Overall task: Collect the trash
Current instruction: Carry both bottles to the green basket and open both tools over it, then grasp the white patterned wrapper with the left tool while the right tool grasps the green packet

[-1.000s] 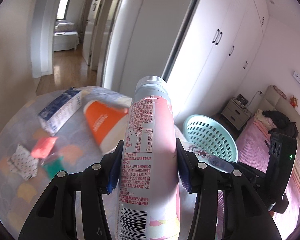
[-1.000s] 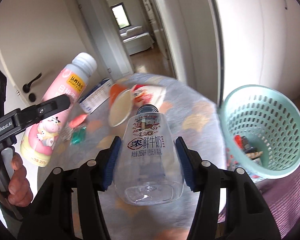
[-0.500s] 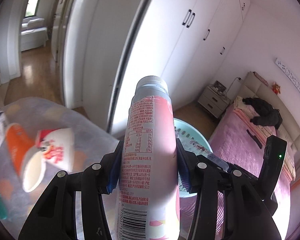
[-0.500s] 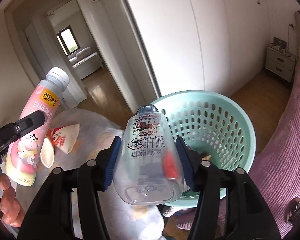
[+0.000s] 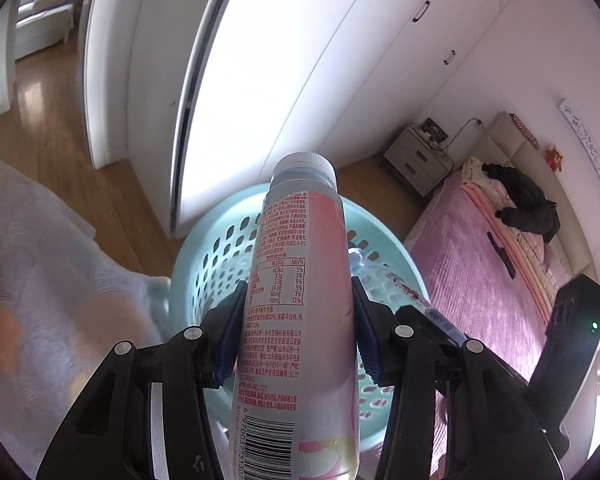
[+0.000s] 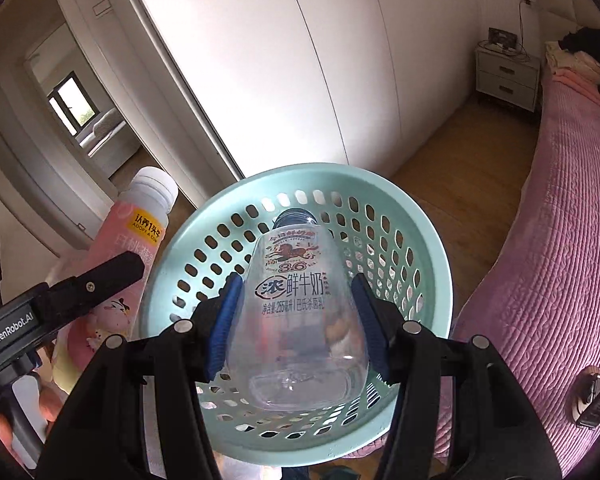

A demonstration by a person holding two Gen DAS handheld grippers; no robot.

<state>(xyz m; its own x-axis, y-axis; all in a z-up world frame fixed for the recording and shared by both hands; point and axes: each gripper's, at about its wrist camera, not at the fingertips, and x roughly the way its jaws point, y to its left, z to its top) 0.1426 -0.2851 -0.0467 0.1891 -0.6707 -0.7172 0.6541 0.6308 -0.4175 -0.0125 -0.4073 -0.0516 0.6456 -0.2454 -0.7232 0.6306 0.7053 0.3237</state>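
The left gripper (image 5: 298,328) is clamped on a pink bottle (image 5: 300,280), its blue pads pressing the label on both sides. It tilts forward and down, so the bottle's white cap points out over the near rim of the teal basket (image 5: 204,248). In the right wrist view the same pink bottle (image 6: 140,236) shows at the left, just outside the basket's rim, with the left gripper's black finger (image 6: 100,284) across it and part of a hand (image 6: 4,428) on the handle below.

The right gripper (image 6: 296,320) grasps a clear bottle (image 6: 296,304) — pads squeezed against its wide body, neck pointing away and downward. It hangs directly above the open mouth of the basket (image 6: 436,264), whose perforated wall shows all round the bottle. Something lies at the basket's bottom, but seen through the clear plastic it is too blurred to name.

The basket stands on the wooden floor (image 6: 452,152) between the cloth-covered tabletop (image 5: 48,272) at the left and a pink bed (image 6: 556,260) at the right — white wardrobe doors (image 6: 284,60) behind.
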